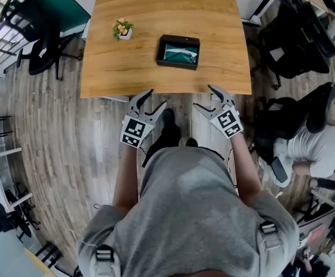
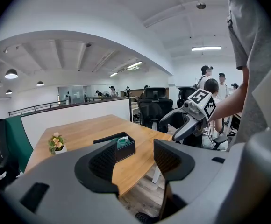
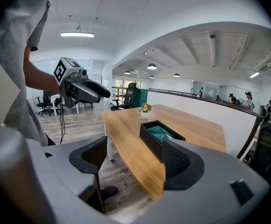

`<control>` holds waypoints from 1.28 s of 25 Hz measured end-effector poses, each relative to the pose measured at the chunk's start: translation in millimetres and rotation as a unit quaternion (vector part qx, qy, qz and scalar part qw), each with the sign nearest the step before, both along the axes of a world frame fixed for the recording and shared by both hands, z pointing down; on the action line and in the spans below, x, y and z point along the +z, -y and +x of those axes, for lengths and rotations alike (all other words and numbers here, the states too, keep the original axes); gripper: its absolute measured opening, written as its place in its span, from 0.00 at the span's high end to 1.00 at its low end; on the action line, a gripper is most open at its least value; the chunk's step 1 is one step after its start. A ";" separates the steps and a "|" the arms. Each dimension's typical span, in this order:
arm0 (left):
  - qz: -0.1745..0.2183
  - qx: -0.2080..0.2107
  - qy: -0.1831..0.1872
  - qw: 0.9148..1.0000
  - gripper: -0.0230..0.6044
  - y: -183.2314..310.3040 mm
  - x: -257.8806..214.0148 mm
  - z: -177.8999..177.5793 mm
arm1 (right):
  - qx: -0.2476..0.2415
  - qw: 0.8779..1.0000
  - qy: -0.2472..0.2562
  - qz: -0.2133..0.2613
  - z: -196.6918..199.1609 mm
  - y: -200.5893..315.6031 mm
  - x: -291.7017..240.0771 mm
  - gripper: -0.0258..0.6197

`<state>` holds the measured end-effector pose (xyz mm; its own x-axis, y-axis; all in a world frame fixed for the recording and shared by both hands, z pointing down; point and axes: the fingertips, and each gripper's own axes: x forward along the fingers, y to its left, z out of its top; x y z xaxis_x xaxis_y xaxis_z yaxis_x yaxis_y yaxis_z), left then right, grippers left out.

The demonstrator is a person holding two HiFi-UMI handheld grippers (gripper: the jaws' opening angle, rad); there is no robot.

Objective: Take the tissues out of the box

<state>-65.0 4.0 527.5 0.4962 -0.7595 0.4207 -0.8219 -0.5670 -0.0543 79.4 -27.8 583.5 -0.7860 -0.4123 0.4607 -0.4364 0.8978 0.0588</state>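
Note:
A black tissue box (image 1: 178, 51) with green tissue showing in its top sits on the wooden table (image 1: 156, 16), near the front edge. The box (image 2: 121, 146) lies past my left jaws, and the box (image 3: 160, 136) also lies beyond my right jaws. My left gripper (image 1: 153, 101) hangs open in front of the table edge, below and left of the box. My right gripper (image 1: 208, 98) is open too, below and right of the box. Both hold nothing and are off the table.
A small potted plant (image 1: 122, 29) stands on the table left of the box. Office chairs (image 1: 43, 45) stand to the left and right (image 1: 294, 39) of the table. A seated person (image 1: 306, 146) is at the right. Wood-plank floor lies under me.

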 end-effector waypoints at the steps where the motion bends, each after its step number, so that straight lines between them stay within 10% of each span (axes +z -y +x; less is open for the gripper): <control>1: -0.001 0.002 -0.001 1.000 0.57 7.4 0.8 -3.3 | 0.001 1.000 -0.001 -0.001 -3.9 6.3 0.8 0.38; 32: 0.003 0.123 0.003 0.992 0.57 147.5 1.1 -68.6 | 0.108 0.994 -0.007 0.005 -78.0 120.8 4.8 0.43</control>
